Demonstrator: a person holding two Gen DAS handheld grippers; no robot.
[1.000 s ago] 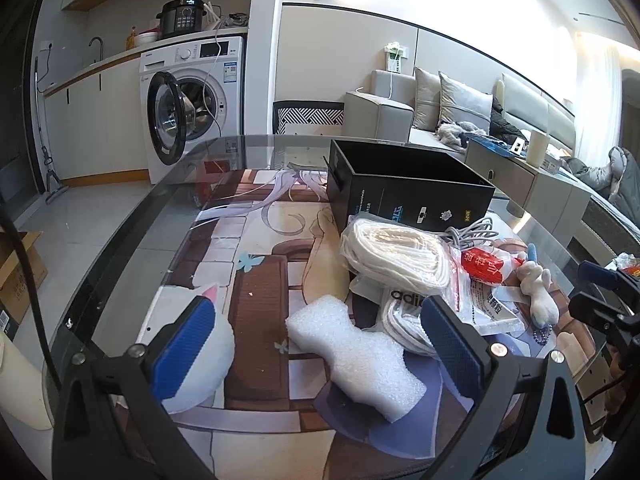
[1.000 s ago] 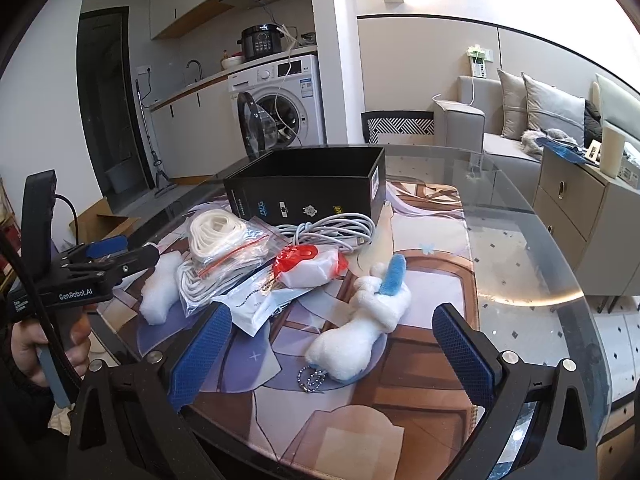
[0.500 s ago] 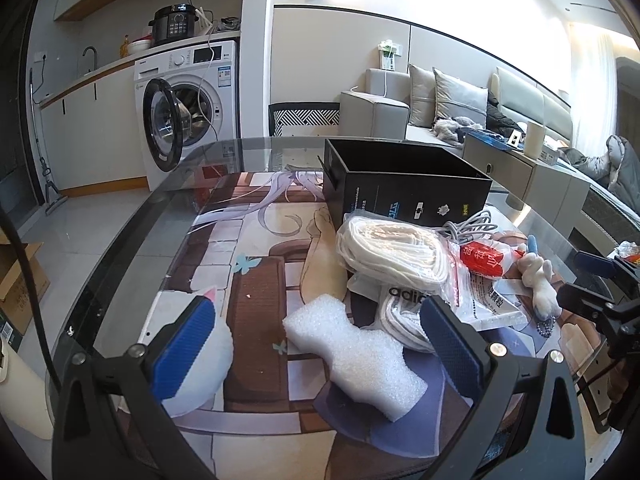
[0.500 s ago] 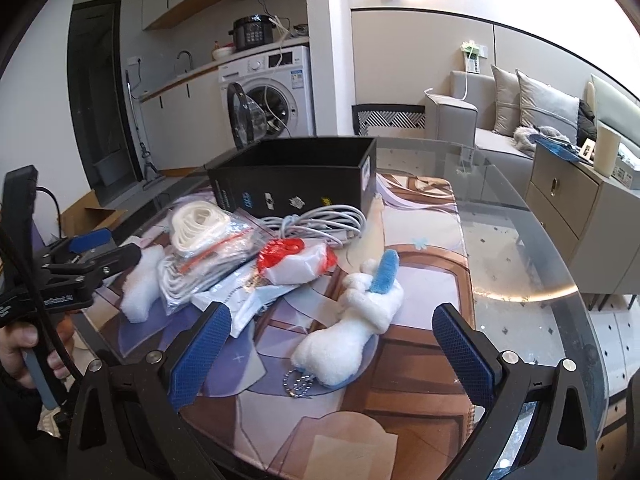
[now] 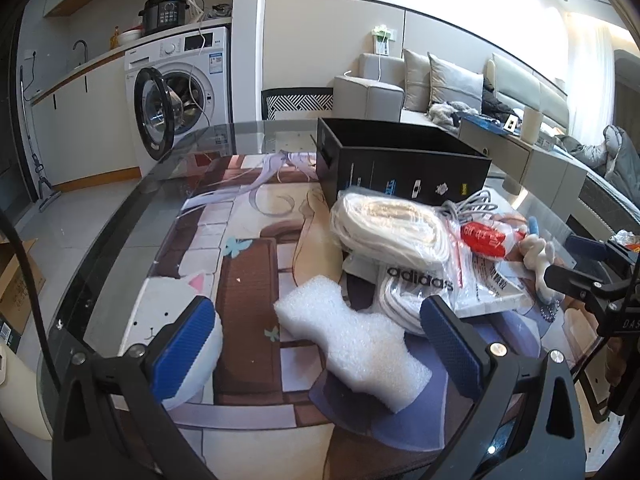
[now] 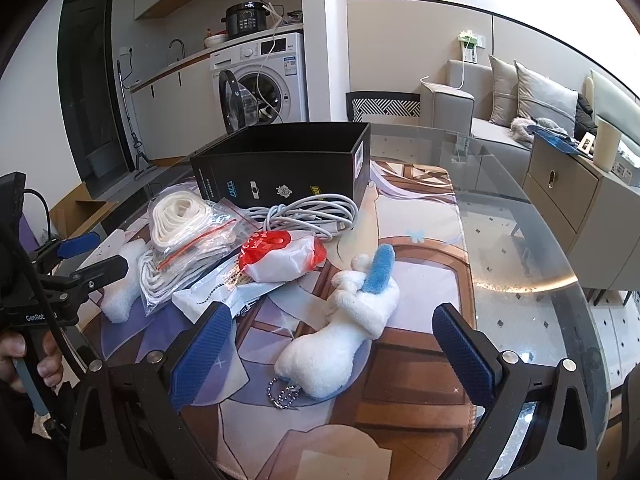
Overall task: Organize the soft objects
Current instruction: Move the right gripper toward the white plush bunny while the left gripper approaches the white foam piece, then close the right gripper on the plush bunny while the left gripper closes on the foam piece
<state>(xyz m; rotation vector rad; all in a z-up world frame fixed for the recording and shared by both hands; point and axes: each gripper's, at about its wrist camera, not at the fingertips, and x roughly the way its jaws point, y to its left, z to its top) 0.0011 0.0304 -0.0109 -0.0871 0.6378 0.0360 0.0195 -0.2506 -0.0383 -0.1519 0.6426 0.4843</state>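
A white foam piece [image 5: 352, 336] lies on the printed mat between the tips of my open left gripper [image 5: 316, 340], just beyond them. A white plush toy with a blue ear [image 6: 344, 320] and a bead chain lies in front of my open right gripper [image 6: 332, 340]. Behind them is a pile: bagged white cords [image 5: 384, 228] [image 6: 180, 220], a red-and-white packet [image 6: 280, 256], a grey cable coil [image 6: 312, 212]. An open black box [image 6: 288, 164] [image 5: 400, 168] stands at the back. Both grippers are empty.
The glass table's rim [image 5: 100, 248] curves close on the left, and bare glass [image 6: 520, 248] lies right of the mat. A washing machine with its door open [image 5: 176, 96], a sofa [image 5: 440, 88] and a sideboard [image 6: 580, 200] stand beyond. A hand [image 6: 24, 360] holds the left gripper.
Both grippers have edged forward and slightly down toward the table. The foam piece and the plush toy look a little nearer. Nothing on the table has moved.
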